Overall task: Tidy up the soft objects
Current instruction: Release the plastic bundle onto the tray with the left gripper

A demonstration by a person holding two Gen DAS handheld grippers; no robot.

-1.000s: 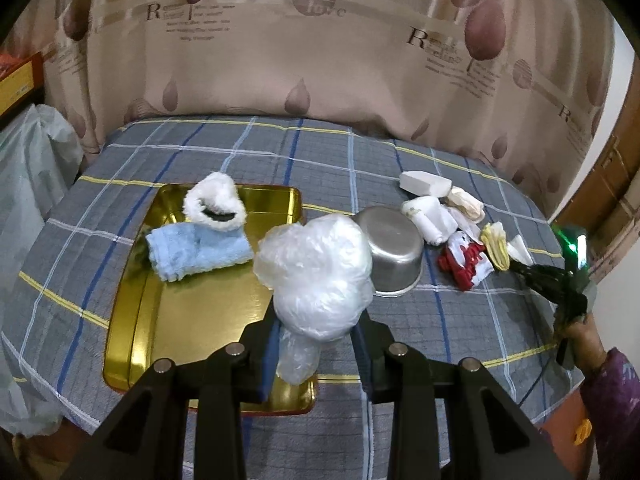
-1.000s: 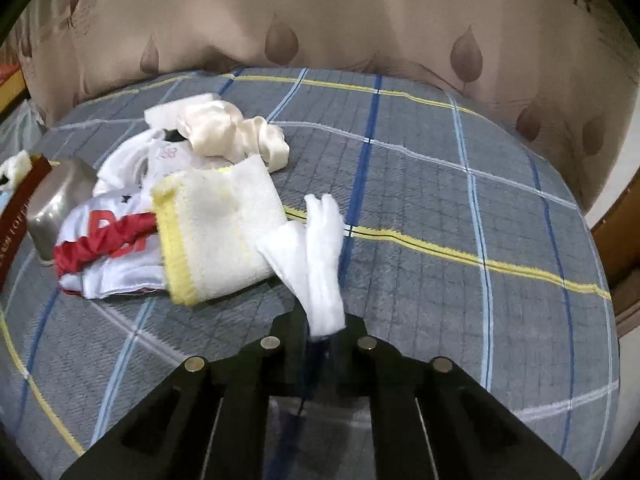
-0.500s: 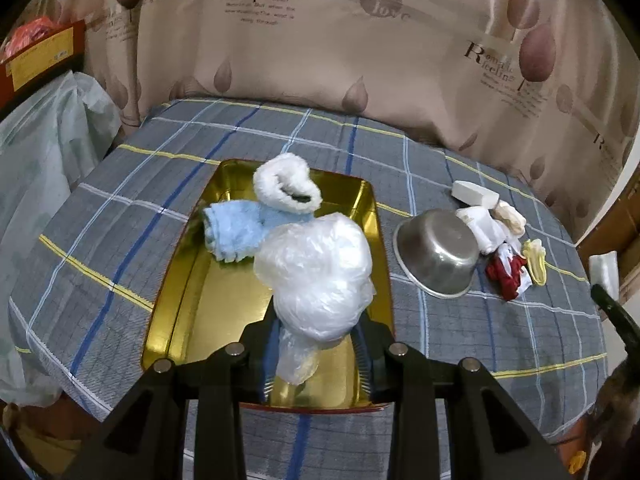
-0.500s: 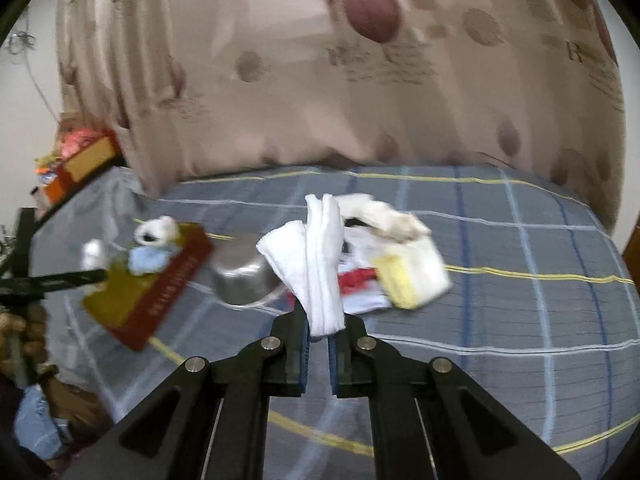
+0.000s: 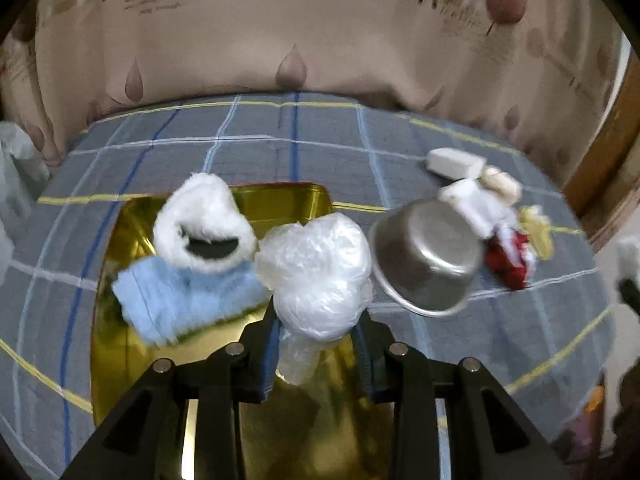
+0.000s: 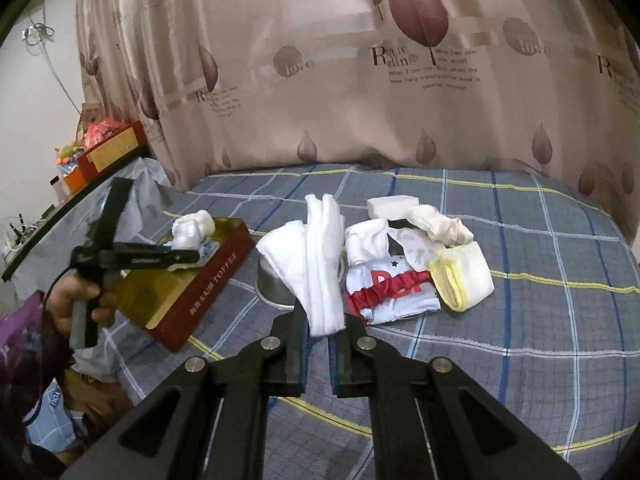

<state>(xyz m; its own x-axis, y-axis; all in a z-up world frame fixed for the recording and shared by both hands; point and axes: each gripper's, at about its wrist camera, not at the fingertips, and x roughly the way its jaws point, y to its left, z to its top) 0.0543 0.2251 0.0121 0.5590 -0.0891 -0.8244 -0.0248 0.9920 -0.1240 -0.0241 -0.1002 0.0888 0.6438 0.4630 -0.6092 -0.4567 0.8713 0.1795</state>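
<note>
Above the gold tray (image 5: 120,360), the left gripper (image 5: 318,344) pinches a crumpled plastic bag (image 5: 316,272), just beside the blue towel (image 5: 180,300) and fluffy white piece (image 5: 204,216) lying inside. Over the plaid cloth (image 6: 520,340), the right gripper (image 6: 324,328) clamps a folded white cloth (image 6: 316,264) in front of the steel bowl (image 6: 272,284) and the clothing pile (image 6: 400,280).

Crumpled clear plastic bag (image 5: 316,276): held above gold tin tray (image 5: 120,360).
Folded white cloth (image 6: 316,264): held upright, off the bed.
Fluffy white loop (image 5: 204,220), light-blue towel (image 5: 180,300): lying in tray.
</note>
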